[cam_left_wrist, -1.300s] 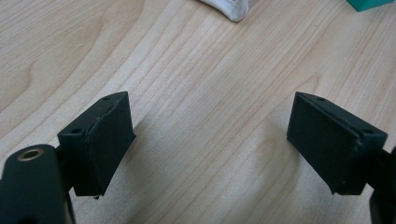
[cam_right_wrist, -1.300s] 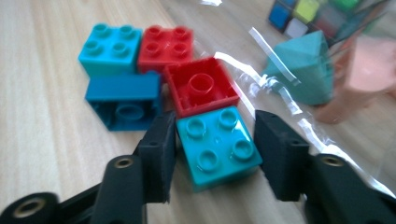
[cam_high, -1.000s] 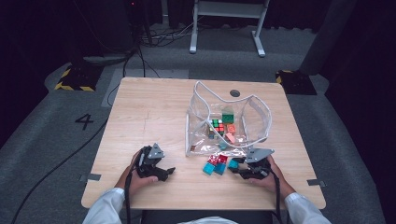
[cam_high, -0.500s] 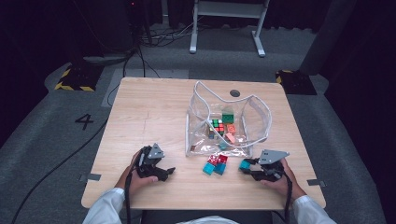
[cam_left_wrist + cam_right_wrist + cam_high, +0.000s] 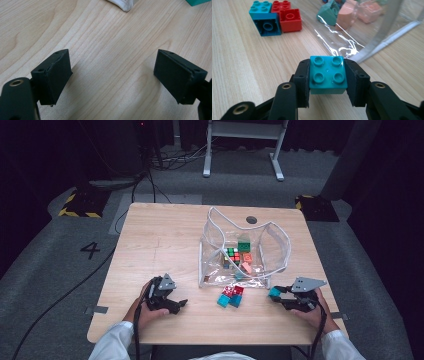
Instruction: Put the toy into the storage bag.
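My right gripper (image 5: 327, 77) is shut on a teal four-stud brick (image 5: 327, 73), held just above the wood at the front right of the table (image 5: 165, 245); in the high view this brick (image 5: 274, 292) sticks out left of the right gripper (image 5: 280, 296). A cluster of teal and red bricks (image 5: 231, 295) lies on the table in front of a clear plastic bag (image 5: 272, 245). The same cluster (image 5: 274, 17) sits far left in the right gripper view. My left gripper (image 5: 177, 304) rests open at the front left, its jaws wide apart over bare wood (image 5: 112, 70).
Inside the clear bag are a puzzle cube (image 5: 231, 255), a green block (image 5: 244, 246) and orange pieces (image 5: 247, 262). A round dark grommet (image 5: 251, 220) is set in the table's far edge. A white corner of the bag (image 5: 122, 5) shows at the top of the left gripper view.
My right gripper has taken one teal brick from the cluster and drawn back to the right with it. The left gripper has stayed where it was.
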The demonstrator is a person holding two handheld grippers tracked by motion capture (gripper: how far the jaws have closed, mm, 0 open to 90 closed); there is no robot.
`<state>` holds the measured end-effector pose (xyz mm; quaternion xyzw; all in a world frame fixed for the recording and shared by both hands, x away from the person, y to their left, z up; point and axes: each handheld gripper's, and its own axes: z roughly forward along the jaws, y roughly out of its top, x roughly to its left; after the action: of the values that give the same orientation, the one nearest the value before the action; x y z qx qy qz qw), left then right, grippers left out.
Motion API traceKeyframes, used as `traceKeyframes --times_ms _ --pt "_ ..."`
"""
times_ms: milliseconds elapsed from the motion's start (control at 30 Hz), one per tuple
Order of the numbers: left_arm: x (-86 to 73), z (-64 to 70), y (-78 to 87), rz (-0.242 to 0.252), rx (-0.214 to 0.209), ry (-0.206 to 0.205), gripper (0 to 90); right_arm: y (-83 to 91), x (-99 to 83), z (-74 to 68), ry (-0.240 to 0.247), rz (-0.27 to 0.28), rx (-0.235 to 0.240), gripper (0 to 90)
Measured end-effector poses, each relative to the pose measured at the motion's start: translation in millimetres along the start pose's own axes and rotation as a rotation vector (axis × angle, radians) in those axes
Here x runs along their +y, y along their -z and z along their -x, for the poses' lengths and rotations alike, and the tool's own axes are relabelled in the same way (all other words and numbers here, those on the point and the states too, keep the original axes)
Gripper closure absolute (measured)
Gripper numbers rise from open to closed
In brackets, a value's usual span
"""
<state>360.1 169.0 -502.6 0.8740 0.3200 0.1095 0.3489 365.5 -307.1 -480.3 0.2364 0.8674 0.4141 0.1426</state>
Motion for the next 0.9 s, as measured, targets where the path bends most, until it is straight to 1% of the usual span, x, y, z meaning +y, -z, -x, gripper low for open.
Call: traceKeyframes --times_ms 67,100,200,267,300,333,433,500,633,667,900 --pt "0.0 -0.1 0.0 0.0 0.0 -0.001 14.5 3.6 -1.3 2.4 -0.016 0.006 -0.005 59.3" --pt "0.0 0.0 0.0 0.0 0.0 0.0 14.5 6.1 -1.8 4.3 -0.01 0.003 -0.011 59.3" --pt "0.0 -0.1 0.0 0.0 0.0 0.0 14.6 11.6 -1.9 8.7 -0.023 0.014 -0.027 59.3" --pt "0.1 -0.2 0.1 -0.001 0.0 -0.003 14.5 14.6 -2.3 11.3 -0.04 0.02 -0.046 59.2" --pt "0.0 -0.1 0.1 0.0 0.003 -0.001 14.5 16.4 -2.6 13.8 -0.035 0.021 -0.054 59.3" --pt "0.0 0.0 0.0 0.0 -0.001 0.0 14.5 18.3 -2.8 15.1 -0.05 0.023 -0.059 59.3" --pt "0.0 -0.1 0.1 -0.001 -0.001 -0.001 14.5 23.5 -2.6 19.5 -0.07 0.031 -0.078 59.3" --pt "0.0 -0.1 0.0 0.0 -0.001 0.0 14.5 27.1 -2.0 22.7 -0.073 0.042 -0.087 59.2" --pt "0.1 -0.1 0.2 0.0 0.003 -0.002 14.5 32.8 0.6 27.3 -0.08 0.055 -0.103 59.3" --pt "0.1 -0.1 0.2 0.0 0.004 -0.002 14.5 34.1 1.8 28.5 -0.09 0.059 -0.102 59.3" --pt "0.1 -0.2 0.1 0.0 0.003 -0.002 14.5 46.9 15.2 41.6 -0.09 0.071 -0.148 59.3"
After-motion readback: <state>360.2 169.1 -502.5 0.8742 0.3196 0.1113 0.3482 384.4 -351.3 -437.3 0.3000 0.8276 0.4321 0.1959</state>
